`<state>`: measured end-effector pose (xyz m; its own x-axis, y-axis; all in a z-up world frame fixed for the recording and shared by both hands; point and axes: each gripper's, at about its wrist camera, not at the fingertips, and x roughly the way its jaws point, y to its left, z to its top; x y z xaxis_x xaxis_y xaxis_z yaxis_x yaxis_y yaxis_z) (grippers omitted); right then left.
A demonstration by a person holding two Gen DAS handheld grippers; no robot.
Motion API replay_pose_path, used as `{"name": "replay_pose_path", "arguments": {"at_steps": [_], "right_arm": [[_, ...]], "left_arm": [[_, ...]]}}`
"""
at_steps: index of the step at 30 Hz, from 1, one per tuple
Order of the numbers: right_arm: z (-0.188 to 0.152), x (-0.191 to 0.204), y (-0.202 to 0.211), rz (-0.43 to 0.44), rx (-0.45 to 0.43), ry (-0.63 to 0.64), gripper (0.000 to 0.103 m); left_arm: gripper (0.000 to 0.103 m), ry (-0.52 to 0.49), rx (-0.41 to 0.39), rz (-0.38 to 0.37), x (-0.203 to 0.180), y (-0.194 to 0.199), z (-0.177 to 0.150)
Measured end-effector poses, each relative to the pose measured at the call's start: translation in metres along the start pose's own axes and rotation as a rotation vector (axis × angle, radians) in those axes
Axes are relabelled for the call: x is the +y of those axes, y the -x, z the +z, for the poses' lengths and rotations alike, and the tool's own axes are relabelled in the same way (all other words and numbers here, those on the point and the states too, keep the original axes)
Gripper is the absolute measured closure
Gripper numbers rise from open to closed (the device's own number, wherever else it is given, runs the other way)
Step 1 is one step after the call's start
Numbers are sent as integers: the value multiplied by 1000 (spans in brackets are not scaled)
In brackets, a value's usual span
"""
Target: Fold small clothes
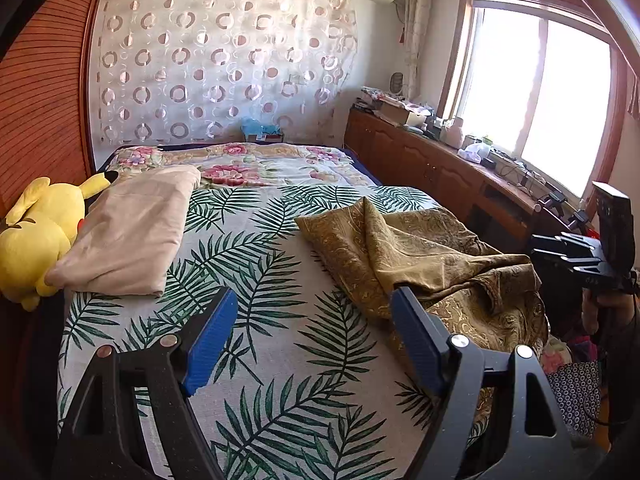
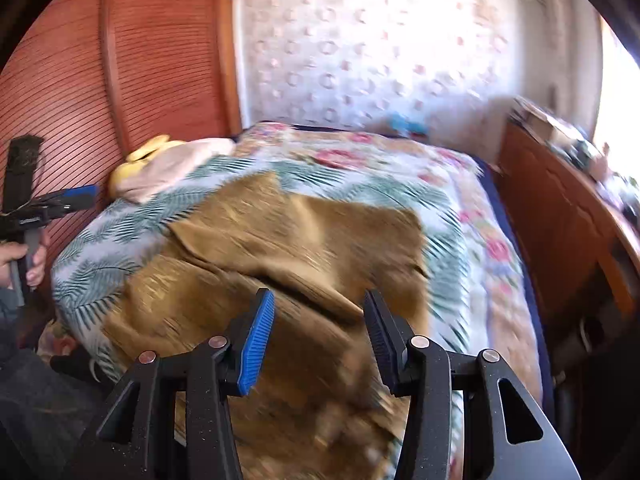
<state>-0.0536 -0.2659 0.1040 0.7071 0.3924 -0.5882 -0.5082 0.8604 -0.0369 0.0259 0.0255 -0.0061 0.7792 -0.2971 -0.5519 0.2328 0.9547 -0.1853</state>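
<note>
No readable brand, label or writing in either view; right wrist view is motion-blurred.

Task item: brown-gold patterned cloth (image 1: pixel 432 256), rumpled, partly folded over itself, lying on the palm-leaf bedsheet (image 1: pixel 280 360) on the side of the bed nearer the window (image 1: pixel 536 92). One edge hangs over the near bed edge.

Left gripper (image 1: pixel 314 338): fingers wide apart, nothing between them but bare sheet. The cloth's near edge lies just under and beside the right-hand finger (image 1: pixel 416 340) in the left wrist view; contact can't be told. The other finger is well clear of the cloth. In the right wrist view this gripper (image 2: pixel 86 194) is at far left, held by a hand (image 2: pixel 24 260), off to the side of the cloth.

Right gripper (image 2: pixel 318 340): fingers partly apart, about half open, no grip on anything. The cloth (image 2: pixel 288 240) fills the view beyond and below the fingertips; pads aren't pressing it. In the left wrist view this gripper (image 1: pixel 580 248) is at the right edge, beyond the cloth's window-side end.

Also on the bed: folded beige cloth (image 1: pixel 132 228) at the wall side, well apart from the brown one, with a yellow plush toy (image 1: pixel 36 236) touching it. Floral cover (image 1: pixel 260 164) at the far end. Cluttered wooden tabletop (image 1: pixel 460 148) runs under the window.
</note>
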Motion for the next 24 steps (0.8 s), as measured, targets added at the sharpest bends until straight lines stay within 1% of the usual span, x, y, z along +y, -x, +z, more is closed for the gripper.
{"name": "replay_pose_path", "arguments": {"at_steps": [2,5,10,12,15,17,18,19,20,21,23,24], "right_arm": [[11,16,-17,23,-2,49,54],[21,40,-54,91,22,89,54],[37,74,-121,193,97,139,54],[39,86,-138,227,132,181,54],[38,102,-161,222,183,246,54],[39,104,-177,193,204,267,54],[40,101,-182,195,207,259,54],[42,96,-185,205,210,242,58],[44,91,-188,212,209,227,90],[46,86,-189,218,208,220,99],[54,73,-178,214,163,197,99],[59,66,-170,198,131,187,99]], "left_arm": [[23,-6,3,1,-2,0,0],[23,-13,4,2,-4,0,-1],[23,-11,11,-1,-5,-2,-3],[23,-8,16,-3,-5,-3,-5],[23,-5,23,-6,-5,-5,-7],[23,-3,26,-8,-4,-6,-8],[23,0,29,-8,-4,-6,-9],[23,1,31,-9,-4,-7,-9],[23,1,33,-10,-4,-7,-9],[23,2,36,-11,-4,-8,-10],[23,3,41,-15,-5,-10,-11],[23,5,44,-17,-5,-11,-11]]}}
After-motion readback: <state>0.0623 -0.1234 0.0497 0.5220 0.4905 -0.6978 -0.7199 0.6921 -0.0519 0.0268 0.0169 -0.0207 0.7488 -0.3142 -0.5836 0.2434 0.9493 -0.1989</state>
